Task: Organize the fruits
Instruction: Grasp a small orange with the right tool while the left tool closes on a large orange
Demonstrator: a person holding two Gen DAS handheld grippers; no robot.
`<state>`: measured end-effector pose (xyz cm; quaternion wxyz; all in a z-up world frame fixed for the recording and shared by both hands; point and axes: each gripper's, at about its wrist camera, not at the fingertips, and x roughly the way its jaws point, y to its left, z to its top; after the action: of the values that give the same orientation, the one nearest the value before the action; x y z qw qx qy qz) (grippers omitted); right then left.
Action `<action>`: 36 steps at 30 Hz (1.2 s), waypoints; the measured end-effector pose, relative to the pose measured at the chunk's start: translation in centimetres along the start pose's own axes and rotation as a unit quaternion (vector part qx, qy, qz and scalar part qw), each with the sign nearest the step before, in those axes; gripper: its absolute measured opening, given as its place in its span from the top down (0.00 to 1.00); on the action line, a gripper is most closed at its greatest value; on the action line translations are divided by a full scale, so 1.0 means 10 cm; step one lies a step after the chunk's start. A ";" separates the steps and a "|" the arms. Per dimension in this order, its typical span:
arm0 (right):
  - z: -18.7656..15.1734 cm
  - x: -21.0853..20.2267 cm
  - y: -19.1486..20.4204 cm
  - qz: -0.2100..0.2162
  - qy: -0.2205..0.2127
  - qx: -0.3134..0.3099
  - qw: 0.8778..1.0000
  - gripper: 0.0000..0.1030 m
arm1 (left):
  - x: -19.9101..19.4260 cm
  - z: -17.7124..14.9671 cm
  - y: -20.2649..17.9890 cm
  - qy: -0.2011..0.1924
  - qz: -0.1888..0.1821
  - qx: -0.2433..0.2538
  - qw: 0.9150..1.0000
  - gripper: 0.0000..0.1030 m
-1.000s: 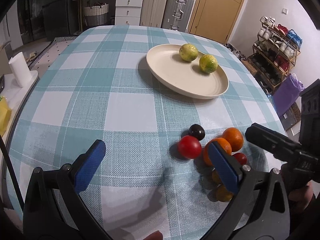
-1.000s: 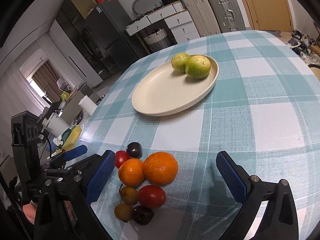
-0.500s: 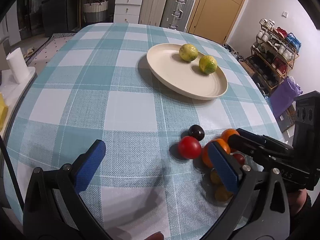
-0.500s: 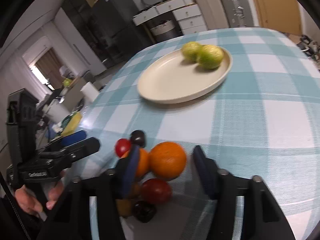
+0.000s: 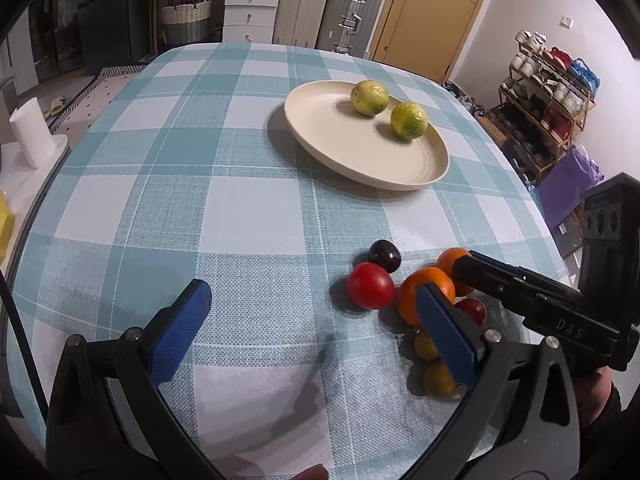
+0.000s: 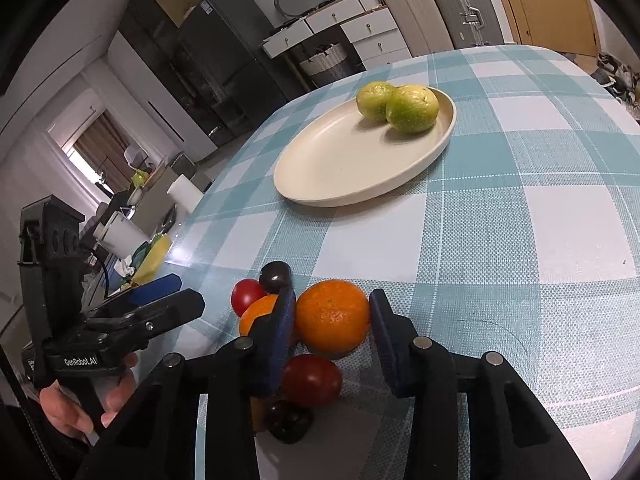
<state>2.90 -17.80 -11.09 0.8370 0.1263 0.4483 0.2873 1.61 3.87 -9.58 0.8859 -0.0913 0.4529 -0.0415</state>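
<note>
The counter (image 6: 540,208), under a teal-and-white check cloth, carries a cream plate (image 6: 320,176) at its far side with two green citrus fruits (image 6: 412,108) already on it, and near the edge a tight heap of small fruit. The right claw (image 6: 330,332) is the nearer one: its two blue pads stand on either side of the large orange (image 6: 332,316), close against it, the left pad wedged between that orange and a second orange (image 6: 256,314); whether the pads press the skin cannot be told. From this claw the plate lies straight ahead and slightly left, well apart, so the coming move looks like a lift and a forward carry. The orange is round, with no long axis to favour. The left claw (image 5: 308,320) hovers with its pads wide apart and nothing between them, the heap off to its right. A red tomato (image 5: 370,285) and a dark plum (image 5: 384,255) sit just beside the oranges. Readable writing: "GenRobot.AI" on the left claw's body and "DAS" on the right one's.
</note>
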 end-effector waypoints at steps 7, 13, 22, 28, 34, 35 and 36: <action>0.01 -0.09 -0.08 0.014 -0.017 0.017 1.000 0.63 | -0.01 -0.01 -0.22 0.008 -0.026 0.033 0.999 0.01; 0.03 -0.19 -0.14 0.017 -0.033 0.021 0.999 0.63 | 0.05 0.00 -0.44 0.022 -0.052 0.057 0.997 0.01; 0.06 -0.36 -0.25 0.026 -0.052 0.028 0.998 0.63 | 0.18 0.08 -0.62 0.051 -0.108 0.056 0.991 0.08; 0.06 -0.42 -0.31 0.032 -0.057 0.032 0.997 0.63 | 0.18 0.14 -0.69 0.070 -0.135 0.047 0.987 0.20; 0.06 -0.42 -0.35 0.036 -0.054 0.032 0.997 0.63 | 0.26 0.18 -0.72 0.094 -0.154 0.033 0.983 0.35; 0.05 -0.43 -0.34 0.037 -0.056 0.032 0.997 0.63 | 0.28 0.18 -0.72 0.096 -0.153 0.030 0.983 0.36; 0.05 -0.43 -0.35 0.037 -0.056 0.031 0.997 0.63 | 0.30 0.19 -0.72 0.099 -0.151 0.029 0.983 0.36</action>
<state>2.77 -23.11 -9.50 0.8452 0.1852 0.4042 0.2966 4.95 -3.39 -9.43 0.8223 -0.1285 0.5184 -0.1965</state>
